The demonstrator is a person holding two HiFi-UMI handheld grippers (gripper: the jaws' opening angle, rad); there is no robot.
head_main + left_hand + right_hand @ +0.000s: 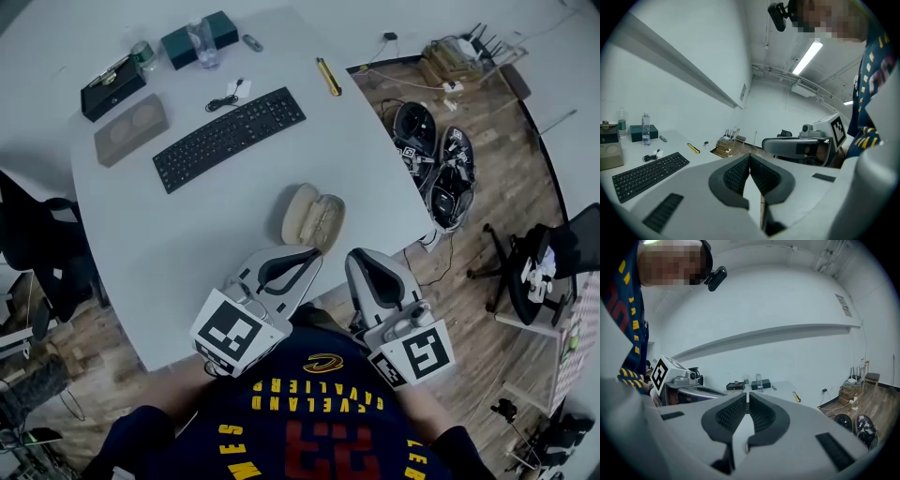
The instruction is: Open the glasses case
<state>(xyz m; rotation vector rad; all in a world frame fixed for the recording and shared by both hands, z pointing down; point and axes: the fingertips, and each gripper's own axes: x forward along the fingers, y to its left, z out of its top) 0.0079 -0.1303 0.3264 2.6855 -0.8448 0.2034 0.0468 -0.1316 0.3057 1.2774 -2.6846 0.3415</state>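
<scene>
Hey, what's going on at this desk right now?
A person at the white table holds a gripper in each hand. The left gripper and the right gripper are both shut and empty, side by side near the table's front edge, just short of the beige glasses case. Neither touches it. The case appears to lie open, its two halves side by side, nearer the person than the keyboard.
</scene>
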